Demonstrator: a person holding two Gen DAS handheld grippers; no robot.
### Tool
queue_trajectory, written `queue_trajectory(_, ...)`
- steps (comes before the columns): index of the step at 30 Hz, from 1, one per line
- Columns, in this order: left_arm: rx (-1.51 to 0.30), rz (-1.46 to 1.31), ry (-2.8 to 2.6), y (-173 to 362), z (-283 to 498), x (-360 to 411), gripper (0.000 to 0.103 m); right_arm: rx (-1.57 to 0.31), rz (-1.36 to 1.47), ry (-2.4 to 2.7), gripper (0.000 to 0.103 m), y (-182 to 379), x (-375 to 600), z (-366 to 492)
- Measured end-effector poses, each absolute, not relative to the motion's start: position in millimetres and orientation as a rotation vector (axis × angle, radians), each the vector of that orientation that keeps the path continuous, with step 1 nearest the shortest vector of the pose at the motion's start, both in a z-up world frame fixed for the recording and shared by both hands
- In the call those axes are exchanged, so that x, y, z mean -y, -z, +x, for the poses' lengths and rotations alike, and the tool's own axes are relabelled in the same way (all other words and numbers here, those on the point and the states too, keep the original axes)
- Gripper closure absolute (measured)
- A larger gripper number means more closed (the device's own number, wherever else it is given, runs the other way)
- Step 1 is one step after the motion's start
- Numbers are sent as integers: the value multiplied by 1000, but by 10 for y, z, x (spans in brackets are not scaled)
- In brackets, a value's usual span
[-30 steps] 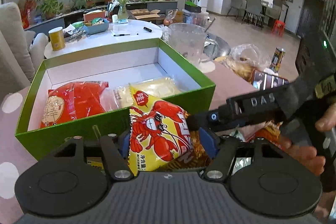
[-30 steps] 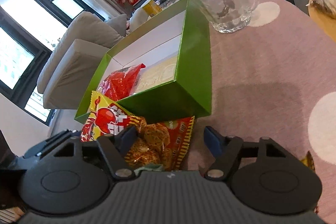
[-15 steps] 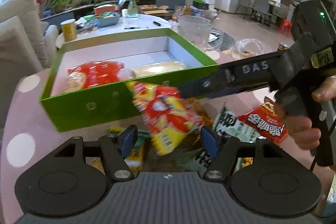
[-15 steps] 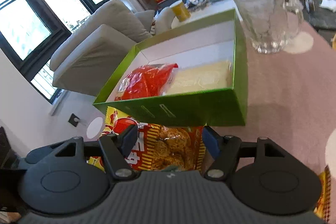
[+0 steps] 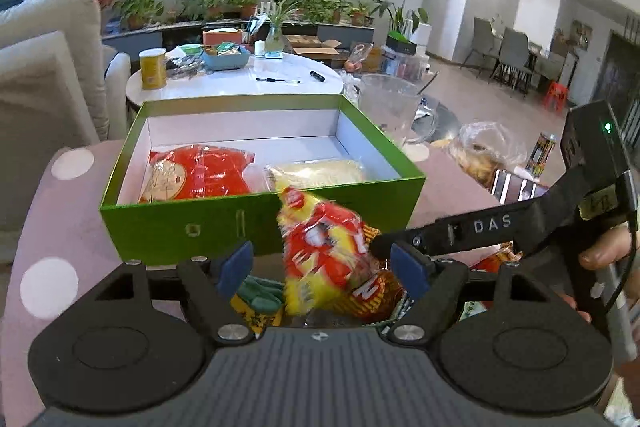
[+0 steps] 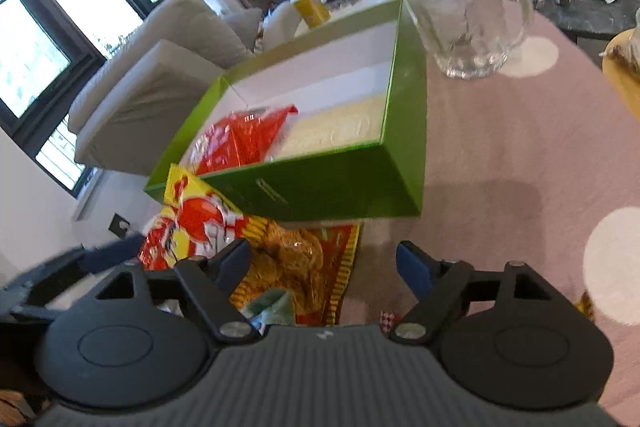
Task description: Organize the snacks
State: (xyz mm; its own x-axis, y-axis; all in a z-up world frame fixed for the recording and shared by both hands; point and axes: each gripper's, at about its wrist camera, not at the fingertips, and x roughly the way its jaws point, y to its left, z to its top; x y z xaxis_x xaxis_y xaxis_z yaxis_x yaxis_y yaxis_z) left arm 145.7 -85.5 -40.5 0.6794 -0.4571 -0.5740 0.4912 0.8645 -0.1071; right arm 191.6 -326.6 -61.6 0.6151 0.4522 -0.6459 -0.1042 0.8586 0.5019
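A green box stands open on the pink table, with a red packet and a pale yellow packet inside. In front of its near wall a yellow-and-red snack bag lies tilted and blurred. My left gripper straddles the bag, jaws opening, pads clear of it. My right gripper is also opening; the bag's clear end lies between its pads and neither presses it. One right finger reaches in from the right to the bag's edge.
A glass pitcher stands beyond the box's right corner. More snack packets lie under the grippers, and a plastic food bag and a can sit far right. A sofa borders the left.
Both grippers' jaws have widened. The snack bag, held upright by the left gripper a second ago, has tipped over and sunk in front of the box. The left view has drawn back.
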Motion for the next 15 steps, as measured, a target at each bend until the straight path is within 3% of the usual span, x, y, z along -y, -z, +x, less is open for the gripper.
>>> queue_trajectory(7,-708,52,492,640,1626,757,35,-879,417,-354,43,663,3148,1931)
queue_trajectory(9,-718,52,489,657,1632,724,41,-882,419,-363,43,660,3129,1944)
queue_trajectory(15,-714,75,480,660,1610,715,42,-872,401,-375,45,641,3032,1956)
